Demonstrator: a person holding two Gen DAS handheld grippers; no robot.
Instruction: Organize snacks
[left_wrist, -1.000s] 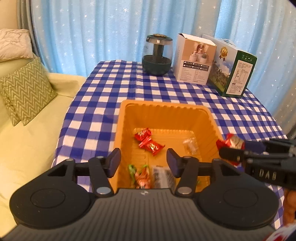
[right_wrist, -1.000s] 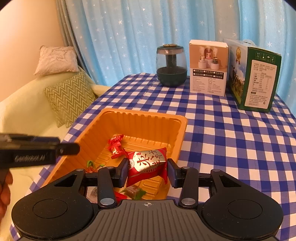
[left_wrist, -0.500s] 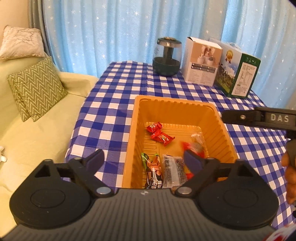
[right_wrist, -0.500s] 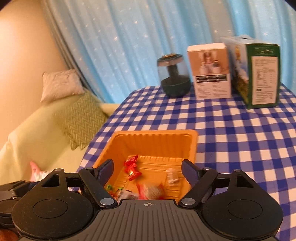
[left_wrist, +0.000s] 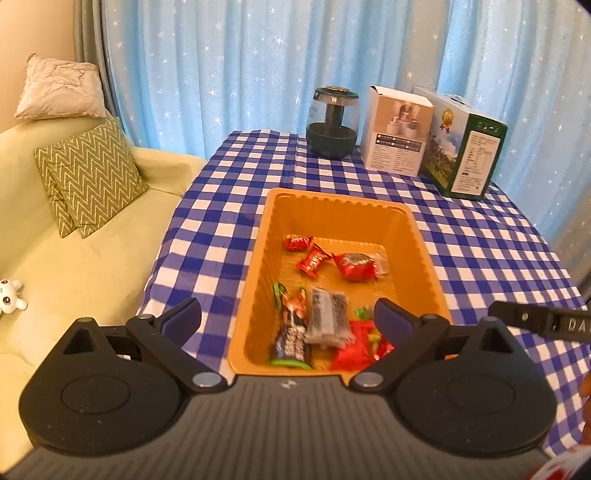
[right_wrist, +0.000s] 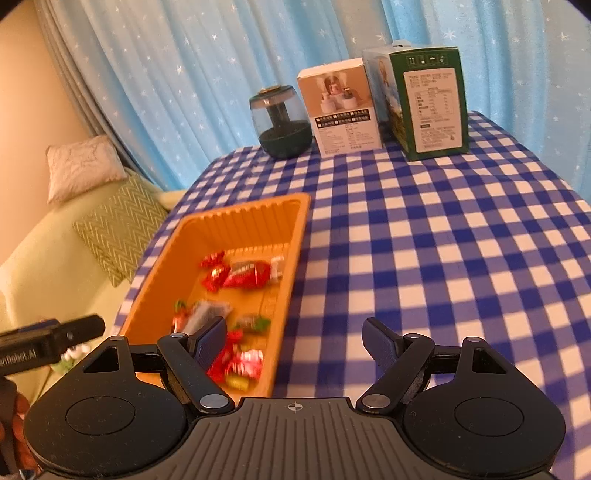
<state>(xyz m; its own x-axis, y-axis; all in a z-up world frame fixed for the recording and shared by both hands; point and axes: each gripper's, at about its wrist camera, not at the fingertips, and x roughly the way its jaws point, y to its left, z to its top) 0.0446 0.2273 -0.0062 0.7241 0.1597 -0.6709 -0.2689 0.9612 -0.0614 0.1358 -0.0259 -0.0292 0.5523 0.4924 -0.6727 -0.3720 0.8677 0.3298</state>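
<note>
- Here, the orange tray (left_wrist: 424, 251) is taken as the landmark; it is set on the blue-and-white checked tablecloth (left_wrist: 480, 251), its left long rim lying near the cloth's left edge, where the cloth drops toward the pale green sofa (left_wrist: 92, 266).
- The snacks (left_wrist: 325, 317) are seen inside the tray: small red wrapped sweets and a larger red packet (left_wrist: 354, 266) toward the far end, a dark bar, a grey-black packet (left_wrist: 328, 314) and more red wrappers at the near end.
- The left gripper (left_wrist: 288, 317) is held above the tray's near end with its jaws spread wide; they have just been opening, and nothing is held between them.
- The right gripper (right_wrist: 293, 338) is held over the tray's near right rim, its left finger above the tray and its right finger above bare cloth; its jaws are also wide, have just been opening, and nothing is clamped.
- Right of the tray, a broad stretch of checked cloth is left open as far as the table's right edge.
- Beyond the tray's far rim, a strip of bare cloth is followed by a dark green jar with a clear dome (left_wrist: 332, 125), a white box (left_wrist: 395, 136) and a green box (left_wrist: 465, 147), lined up before the blue starred curtain (left_wrist: 240, 62).
- Left of the tray, two cushions (left_wrist: 88, 173) are propped on the sofa, and a small white toy (left_wrist: 11, 295) lies on the seat.
</note>
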